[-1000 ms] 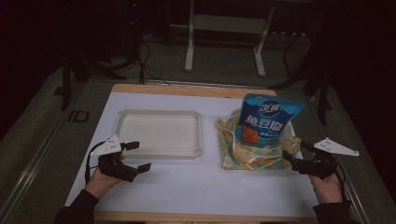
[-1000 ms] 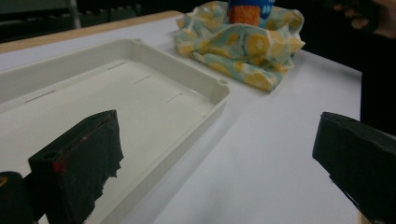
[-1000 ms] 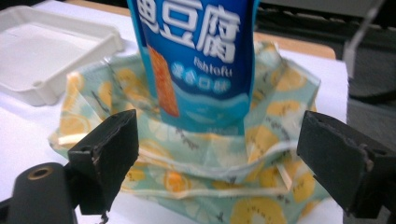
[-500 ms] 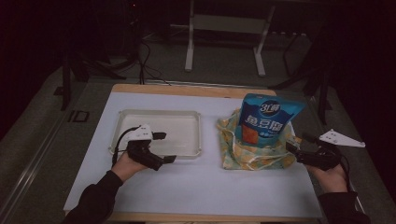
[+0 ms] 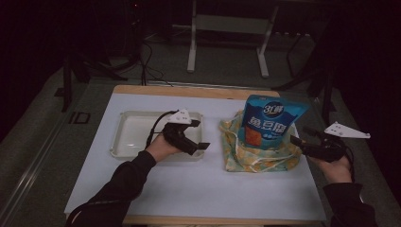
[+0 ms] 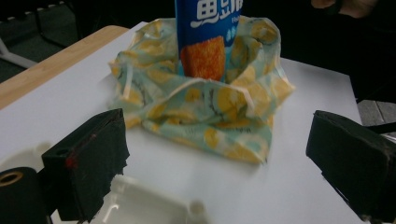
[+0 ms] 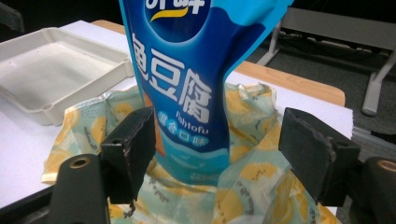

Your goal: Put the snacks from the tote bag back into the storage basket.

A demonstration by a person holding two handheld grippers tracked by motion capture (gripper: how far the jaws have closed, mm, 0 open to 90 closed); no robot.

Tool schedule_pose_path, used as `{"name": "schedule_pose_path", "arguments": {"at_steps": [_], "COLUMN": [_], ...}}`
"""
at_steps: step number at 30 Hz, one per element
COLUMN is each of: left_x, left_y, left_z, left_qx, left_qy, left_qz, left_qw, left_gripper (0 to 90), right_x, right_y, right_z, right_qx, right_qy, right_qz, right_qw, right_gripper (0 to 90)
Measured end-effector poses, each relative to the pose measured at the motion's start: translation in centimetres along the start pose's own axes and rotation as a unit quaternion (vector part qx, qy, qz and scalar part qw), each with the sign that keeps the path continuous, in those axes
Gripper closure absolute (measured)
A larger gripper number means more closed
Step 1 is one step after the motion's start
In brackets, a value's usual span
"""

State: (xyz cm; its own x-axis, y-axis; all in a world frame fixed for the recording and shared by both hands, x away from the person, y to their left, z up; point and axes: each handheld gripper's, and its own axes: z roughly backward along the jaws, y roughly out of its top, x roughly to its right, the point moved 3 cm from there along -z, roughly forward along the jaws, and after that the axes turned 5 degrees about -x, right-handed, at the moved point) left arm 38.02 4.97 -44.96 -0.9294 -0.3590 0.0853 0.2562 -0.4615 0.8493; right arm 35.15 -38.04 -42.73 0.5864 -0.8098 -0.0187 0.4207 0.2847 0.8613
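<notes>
While our right gripper [image 7: 215, 154] has just been closing its still-apart jaws around the blue pouch [image 7: 187, 79] standing ahead in the lemon bag [image 5: 257, 151], our left gripper [image 6: 219, 158] waits, jaws apart, facing the bag to steady it.

I'm working in a dim lab or test room: a white-topped table [image 5: 198, 189] on grey carpet, a metal stand [image 5: 227, 42] at twelve o'clock, cables [image 5: 146, 61] trailing at eleven.
</notes>
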Motion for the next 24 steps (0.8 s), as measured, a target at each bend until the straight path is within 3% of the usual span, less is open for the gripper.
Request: {"name": "schedule_pose_path", "arguments": {"at_steps": [2,9,14,18,24], "left_x": [-0.2,-0.4,-1.1,-1.6,-2.2], "left_y": [1.4,3.8,6.2,7.5,8.5], "left_z": [-1.5,-3.9,-6.3,-7.5,-9.1], "left_qx": [0.006,0.016,0.0,0.0,-0.009], "left_qy": [-0.003,-0.01,-0.019,-0.016,-0.019], "left_qz": [-0.002,-0.012,-0.018,-0.021,-0.025], "left_qw": [1.0,0.9998,0.9997,0.9997,0.9995], "left_gripper": [7.0,10.3,10.6,11.6,13.9], "right_x": [0.1,0.6,1.4,1.6,1.7], "right_y": [0.2,0.7,0.9,1.3,1.7], "right_z": [-0.3,-1.1,-1.7,-2.0,-2.6], "right_qx": [0.003,0.01,0.013,0.01,0.007], "right_qy": [0.003,0.027,0.036,0.036,0.039], "right_qz": [0.001,0.018,0.011,0.014,0.013], "right_qw": [1.0,0.9994,0.9992,0.9992,0.9991], "right_gripper": [30.6,32.3,33.3,33.2,30.9]}}
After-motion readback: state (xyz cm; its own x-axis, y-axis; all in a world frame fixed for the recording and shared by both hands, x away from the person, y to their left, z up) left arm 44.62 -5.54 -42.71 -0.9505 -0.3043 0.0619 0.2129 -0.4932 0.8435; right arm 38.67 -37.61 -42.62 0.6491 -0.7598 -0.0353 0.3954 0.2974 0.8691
